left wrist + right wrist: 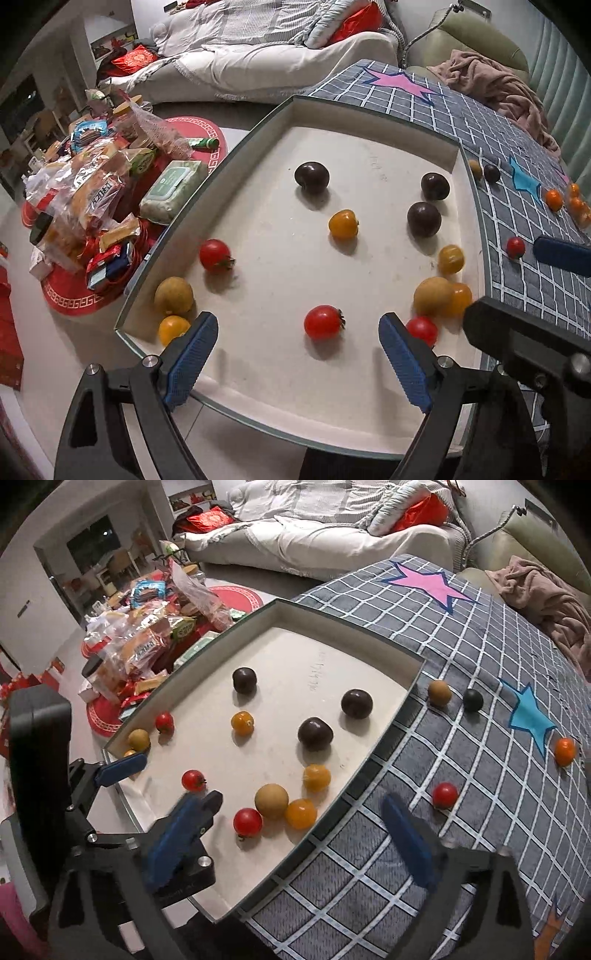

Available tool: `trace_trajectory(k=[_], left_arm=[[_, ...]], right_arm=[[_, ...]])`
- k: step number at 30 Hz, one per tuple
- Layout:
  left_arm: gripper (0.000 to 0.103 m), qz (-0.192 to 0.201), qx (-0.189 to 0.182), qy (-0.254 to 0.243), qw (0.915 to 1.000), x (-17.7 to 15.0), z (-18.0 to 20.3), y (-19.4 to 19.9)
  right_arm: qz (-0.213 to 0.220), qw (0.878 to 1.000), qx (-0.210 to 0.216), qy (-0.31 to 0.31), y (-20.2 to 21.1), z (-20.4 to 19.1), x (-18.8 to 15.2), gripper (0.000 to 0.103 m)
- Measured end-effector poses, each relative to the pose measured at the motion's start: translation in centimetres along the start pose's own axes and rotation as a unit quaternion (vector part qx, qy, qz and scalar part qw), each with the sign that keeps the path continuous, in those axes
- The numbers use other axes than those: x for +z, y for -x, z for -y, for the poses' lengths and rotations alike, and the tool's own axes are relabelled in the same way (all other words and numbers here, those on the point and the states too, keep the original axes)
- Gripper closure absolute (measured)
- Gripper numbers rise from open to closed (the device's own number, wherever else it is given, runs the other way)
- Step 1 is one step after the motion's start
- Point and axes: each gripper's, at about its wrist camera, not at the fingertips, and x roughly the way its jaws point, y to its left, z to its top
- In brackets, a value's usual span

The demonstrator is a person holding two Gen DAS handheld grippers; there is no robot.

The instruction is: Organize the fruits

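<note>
The left gripper (297, 334) stands wide open over the near end of the shallow white tray (373, 118), holding nothing; a red cherry tomato (324, 322) lies loose on the tray floor between its blue pads, touching neither. The right gripper (295, 819) is also spread wide and empty, one finger over the tray's near corner, the other over the grey checked cloth (461, 646) beside it.

Inside the tray sit three dark round fruits (312, 177), several yellow-orange tomatoes (343, 223), red tomatoes and two tan round fruits (173, 295), scattered. A cluster crowds the near right wall, a tan fruit (271, 800) touching an orange one (301, 814). The tray's middle and far end are bare.

Outside, on the cloth, lie a red tomato (445, 795), a tan fruit (439, 692), a dark fruit (473, 700) and an orange tomato (565, 751), well apart. The fruits are round, with no clear long axis.
</note>
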Motion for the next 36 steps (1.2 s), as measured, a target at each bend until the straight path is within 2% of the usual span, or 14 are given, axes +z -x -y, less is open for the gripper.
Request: trace_trajectory(k=[22, 36], left_arm=[[0.013, 0.005, 0.013, -0.014, 0.9998, -0.2, 0.6, 1.0], [0.013, -0.001, 0.008, -0.011, 0.9999, -0.3, 0.5, 1.2]], right_arm=[[-0.02, 1.0, -0.013, -0.009, 0.3, 0.3, -0.5, 0.0], [-0.031, 0.999, -0.018, -0.005, 0.0, 0.0, -0.8, 0.0]])
